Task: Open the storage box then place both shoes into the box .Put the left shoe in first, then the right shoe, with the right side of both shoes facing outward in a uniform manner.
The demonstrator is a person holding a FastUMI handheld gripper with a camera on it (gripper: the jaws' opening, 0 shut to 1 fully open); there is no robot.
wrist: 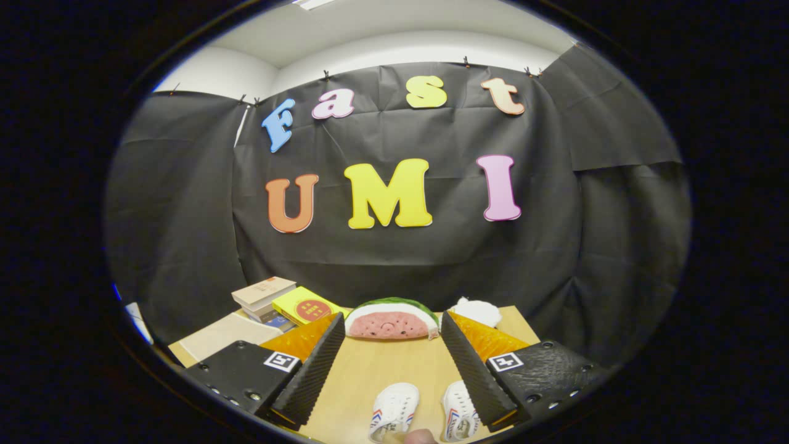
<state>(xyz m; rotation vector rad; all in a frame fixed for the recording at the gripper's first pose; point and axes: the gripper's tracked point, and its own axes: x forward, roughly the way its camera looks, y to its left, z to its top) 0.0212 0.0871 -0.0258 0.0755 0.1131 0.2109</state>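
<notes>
Two small white shoes with red and blue stripes stand side by side on the wooden table point(382, 370). One shoe point(394, 410) lies between my fingers; the other shoe point(461, 416) sits close beside my right finger point(471, 364). My gripper point(392, 361) is open above the table, its left finger point(311, 367) well apart from the right one, nothing between the pads. A fingertip of a person point(420, 436) shows just behind the shoes.
A plush watermelon slice point(392, 319) lies ahead of the fingers at the table's far side. A white plush item point(476, 312) sits to its right. A stack of books point(265, 297) and a yellow book point(305, 306) rest at the far left.
</notes>
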